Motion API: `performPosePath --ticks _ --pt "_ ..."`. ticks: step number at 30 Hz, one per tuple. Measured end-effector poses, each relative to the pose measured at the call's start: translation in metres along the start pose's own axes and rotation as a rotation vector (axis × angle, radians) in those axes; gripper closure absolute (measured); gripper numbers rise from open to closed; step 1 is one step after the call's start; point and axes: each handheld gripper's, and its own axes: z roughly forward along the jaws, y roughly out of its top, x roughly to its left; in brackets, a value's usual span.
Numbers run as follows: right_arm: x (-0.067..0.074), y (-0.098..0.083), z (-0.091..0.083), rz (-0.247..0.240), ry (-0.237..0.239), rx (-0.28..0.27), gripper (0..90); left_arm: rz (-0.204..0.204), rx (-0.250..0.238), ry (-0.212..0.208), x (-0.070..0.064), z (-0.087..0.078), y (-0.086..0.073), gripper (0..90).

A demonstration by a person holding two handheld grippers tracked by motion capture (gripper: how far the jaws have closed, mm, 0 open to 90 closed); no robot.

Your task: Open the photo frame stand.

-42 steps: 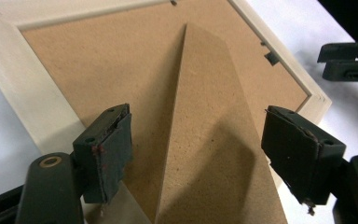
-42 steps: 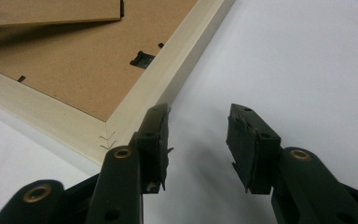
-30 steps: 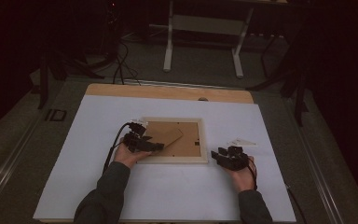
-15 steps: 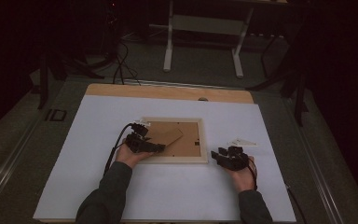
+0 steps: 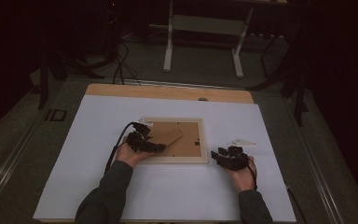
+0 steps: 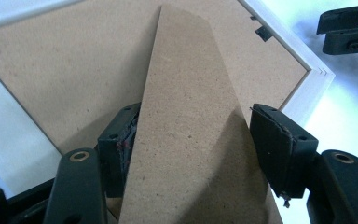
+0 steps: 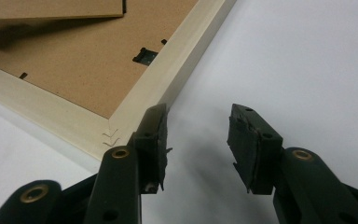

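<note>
Both fingers pairs gape: left gripper (image 6: 186, 140) astride the frame's (image 5: 175, 158) tapered brown stand (image 6: 191, 116), right gripper (image 7: 196, 140) empty.

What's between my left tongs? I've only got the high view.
Observer: The cardboard stand on the frame lies between the left tongs. The jaws have just been closing. I can't tell if they pinch it yet.
Operator: And the right tongs?
Observer: The right tongs are open with nothing between them, over the white sheet beside the frame's corner.
Operator: Any clips on the back?
Observer: One small black clip sits by the rim near that corner.
</note>
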Motion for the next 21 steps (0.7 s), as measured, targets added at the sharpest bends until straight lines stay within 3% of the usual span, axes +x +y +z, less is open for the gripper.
performPosePath --ticks 8,15,21 --pt "0.0 0.0 0.0 0.0 0.0 0.0 56.8 0.033 -0.003 0.015 -0.005 -0.002 0.003 38.6" --pt "0.0 0.0 0.0 0.0 0.0 -0.001 56.8 0.086 0.004 0.051 -0.01 -0.003 0.005 38.7" --pt "0.0 0.001 -0.001 -0.003 0.001 -0.005 56.8 0.097 -0.001 0.059 -0.012 -0.003 0.005 38.7"
